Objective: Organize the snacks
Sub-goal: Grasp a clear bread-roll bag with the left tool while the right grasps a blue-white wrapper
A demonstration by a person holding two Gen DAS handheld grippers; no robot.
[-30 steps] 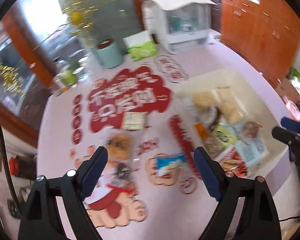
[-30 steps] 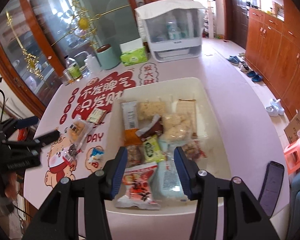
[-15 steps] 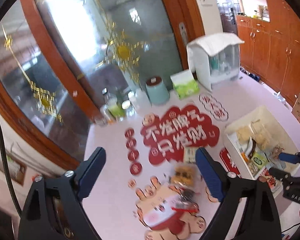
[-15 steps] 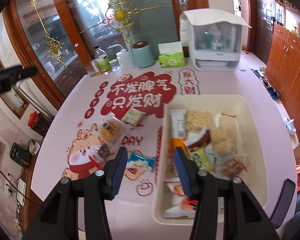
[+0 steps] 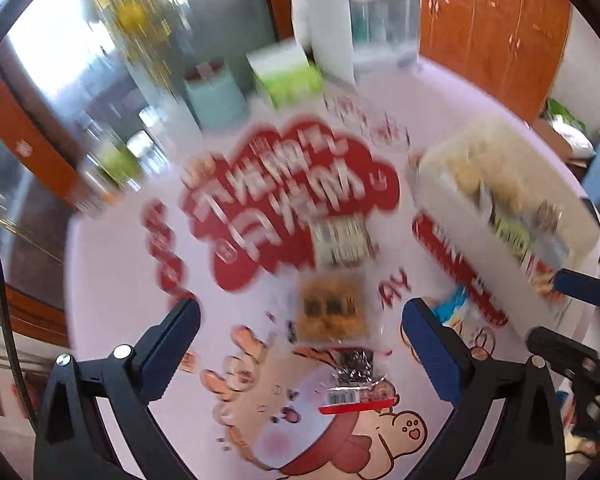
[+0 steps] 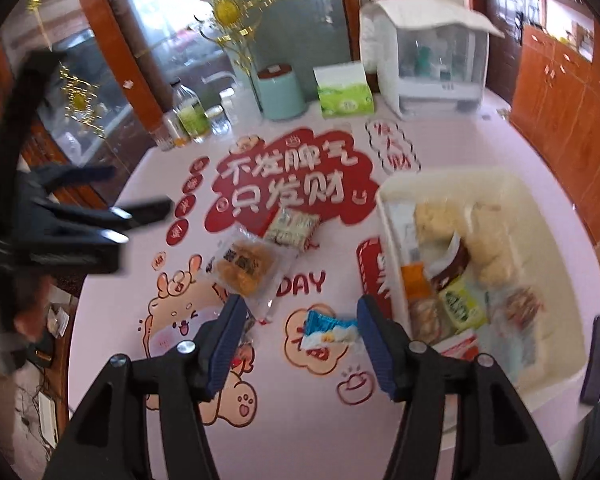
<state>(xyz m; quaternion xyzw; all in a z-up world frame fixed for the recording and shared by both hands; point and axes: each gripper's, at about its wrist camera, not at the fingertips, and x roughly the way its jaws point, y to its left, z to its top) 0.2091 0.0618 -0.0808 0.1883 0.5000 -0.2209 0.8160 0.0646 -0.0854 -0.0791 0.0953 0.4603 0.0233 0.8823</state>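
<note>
- The left gripper (image 5: 300,320) is spread wide and holds nothing. It hangs over the tabletop (image 5: 112,264) near the left edge.
- Between its fingers lie two snacks: a clear bag of golden biscuits (image 5: 332,312) and a dark snack with a red end (image 5: 356,380). The dark one lies nearer the gripper (this view is blurry, so small print can't be read).
- A pale striped pack (image 5: 342,240) lies just past the biscuit bag, on the big red sticker (image 5: 260,200).
- The right gripper (image 6: 302,336) is wide too and holds nothing. It hangs above the front part of the tabletop.
- A small blue and white snack (image 6: 328,330) lies on the tabletop between its fingers, just left of the white bin (image 6: 556,208).
- The bin sits by the right edge of the tabletop. Many snacks are already inside, like a green pack (image 6: 462,306) and puffy pale ones (image 6: 436,220).
- Along the back edge stand a mint canister (image 6: 280,94), a green tissue box (image 6: 344,94) and a white box with a clear front (image 6: 428,60).
- A dark phone (image 6: 598,360) lies by the front right corner.
</note>
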